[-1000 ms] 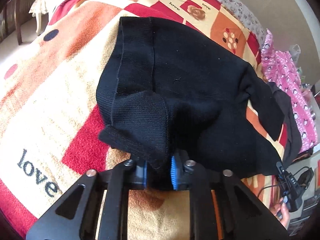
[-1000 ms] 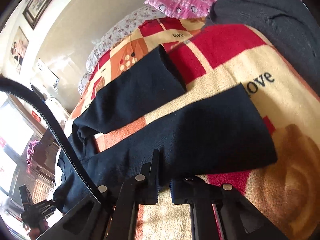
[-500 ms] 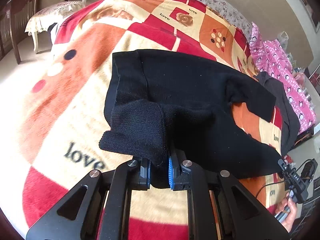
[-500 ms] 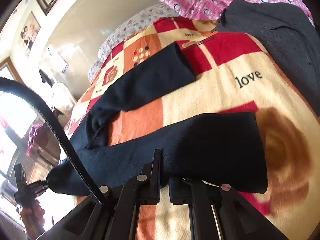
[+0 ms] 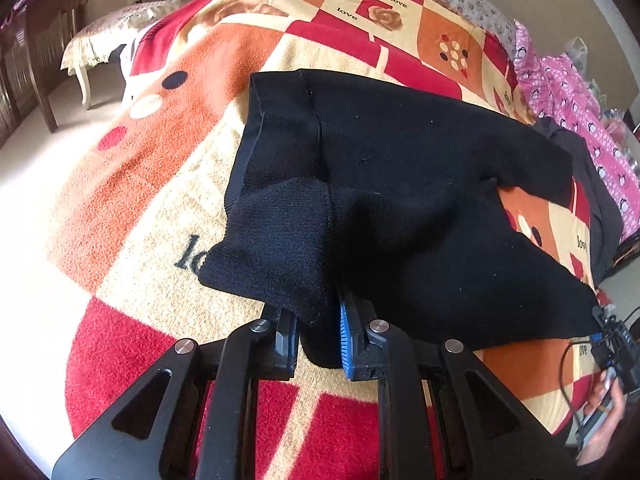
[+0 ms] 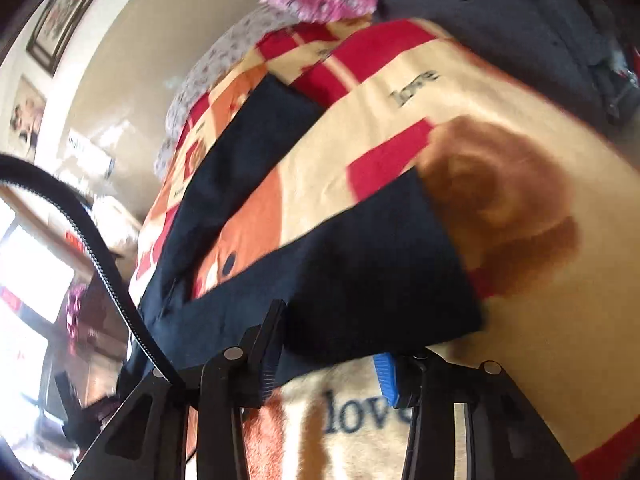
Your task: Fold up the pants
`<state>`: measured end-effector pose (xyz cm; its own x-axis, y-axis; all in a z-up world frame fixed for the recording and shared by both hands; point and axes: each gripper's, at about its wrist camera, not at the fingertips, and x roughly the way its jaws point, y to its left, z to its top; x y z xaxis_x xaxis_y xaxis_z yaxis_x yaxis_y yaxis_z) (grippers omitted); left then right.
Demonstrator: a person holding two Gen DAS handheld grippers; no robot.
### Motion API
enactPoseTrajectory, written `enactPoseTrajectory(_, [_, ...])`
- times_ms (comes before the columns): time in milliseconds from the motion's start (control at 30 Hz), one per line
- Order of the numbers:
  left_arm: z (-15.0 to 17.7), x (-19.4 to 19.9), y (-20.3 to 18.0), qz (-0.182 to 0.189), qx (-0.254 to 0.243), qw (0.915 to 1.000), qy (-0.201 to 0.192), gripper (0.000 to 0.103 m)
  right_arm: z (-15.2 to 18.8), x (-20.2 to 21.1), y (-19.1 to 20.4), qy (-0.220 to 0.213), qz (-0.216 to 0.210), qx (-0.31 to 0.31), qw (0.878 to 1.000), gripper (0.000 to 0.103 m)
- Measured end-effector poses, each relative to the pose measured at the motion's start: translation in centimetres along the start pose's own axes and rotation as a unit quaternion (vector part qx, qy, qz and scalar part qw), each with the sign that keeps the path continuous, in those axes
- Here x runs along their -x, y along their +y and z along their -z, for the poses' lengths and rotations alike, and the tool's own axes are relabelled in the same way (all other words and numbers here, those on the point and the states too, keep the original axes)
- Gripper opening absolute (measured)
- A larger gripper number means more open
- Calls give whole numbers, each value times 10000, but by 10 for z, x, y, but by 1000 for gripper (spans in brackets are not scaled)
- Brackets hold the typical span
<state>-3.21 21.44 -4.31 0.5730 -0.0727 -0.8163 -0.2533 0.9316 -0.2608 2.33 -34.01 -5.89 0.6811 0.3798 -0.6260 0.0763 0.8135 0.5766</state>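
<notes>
Black knit pants [image 5: 400,184] lie spread on a patterned blanket. In the left wrist view my left gripper [image 5: 318,340] is shut on a bunched corner of the waistband, lifted off the blanket. In the right wrist view both legs show, the near leg [image 6: 360,272] just beyond my right gripper [image 6: 328,376]. Its jaws stand apart with blanket visible between them; the leg's edge lies over the fingertips. The far leg [image 6: 240,160] lies flat toward the pillows.
The blanket [image 5: 160,160] is red, orange and cream with "love" print. A dark garment [image 6: 520,28] and a pink one [image 5: 580,112] lie at the bed's right side. A chair [image 5: 132,12] stands beyond the bed. The person's hand holding the other gripper [image 5: 608,380] shows at right.
My right gripper has opened and let go of the near leg, which now rests on the blanket. My left gripper has moved back slightly, still holding the waistband.
</notes>
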Motion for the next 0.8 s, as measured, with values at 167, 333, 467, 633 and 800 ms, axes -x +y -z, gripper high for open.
enactPoseTrajectory(167, [3, 1, 10, 21, 166, 9998, 49, 21, -18, 6, -7, -297, 654, 380, 9967, 10])
enactPoseTrajectory(333, [10, 13, 17, -139, 231, 9996, -20, 40, -11, 8, -2, -250, 1552, 1123, 9812, 10])
enactPoseTrajectory(467, [13, 27, 23, -285, 191, 9994, -71, 41, -13, 22, -9, -396, 1851, 944, 9774, 33])
enactPoseTrajectory(633, [9, 50, 20, -781, 19, 9960, -445, 41, -29, 38, 9, -700, 1391, 982, 9829, 40])
enactPoseTrajectory(800, [-3, 61, 29, -881, 69, 9940, -645, 41, -38, 29, 38, -595, 1078, 1347, 9832, 48])
